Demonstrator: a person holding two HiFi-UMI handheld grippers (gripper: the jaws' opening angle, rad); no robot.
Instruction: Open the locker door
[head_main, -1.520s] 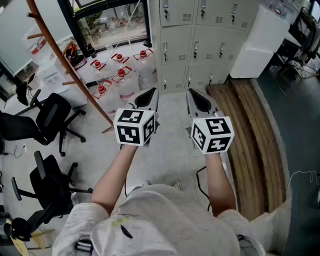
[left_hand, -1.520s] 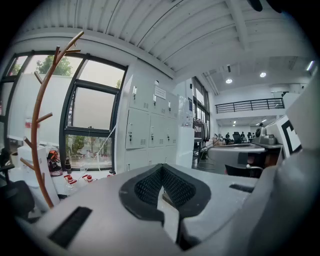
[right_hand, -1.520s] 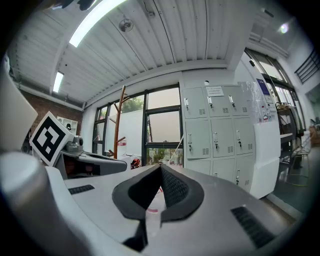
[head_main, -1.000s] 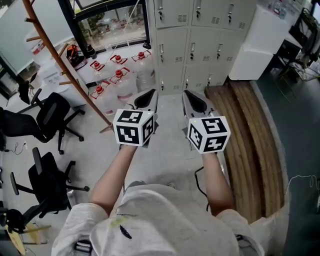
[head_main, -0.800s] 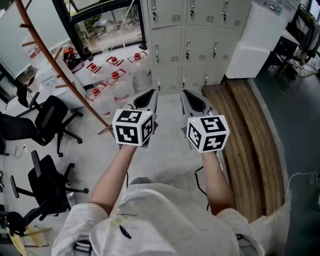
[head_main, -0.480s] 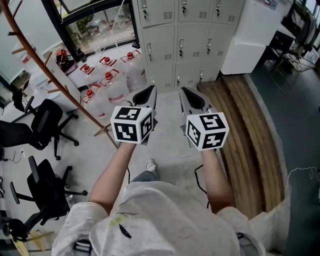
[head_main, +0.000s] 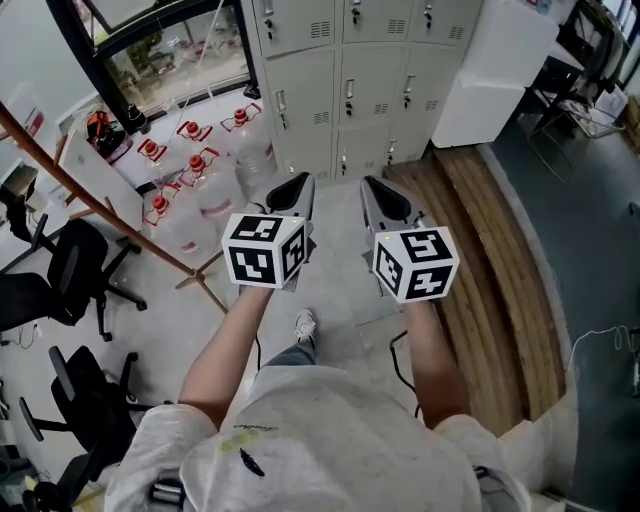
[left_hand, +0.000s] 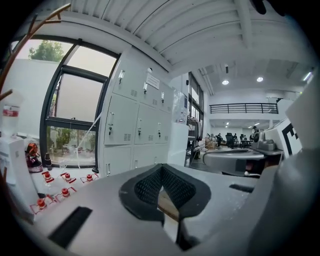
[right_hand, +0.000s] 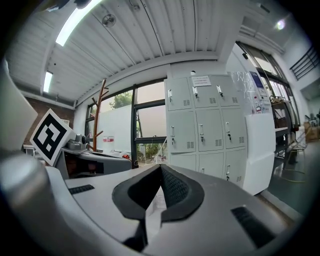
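Bright daylight from the window (left_hand: 75, 107) (gripper views' edges black).

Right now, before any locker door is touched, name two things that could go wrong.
1. The water jugs crowd the floor left of the path; a drifting step might knock one.
2. The left gripper and right gripper are both shut; unless opened, they may bump a handle on the lockers, not grasp it.

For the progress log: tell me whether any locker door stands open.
No, in the right gripper view every locker door sits shut and flush.
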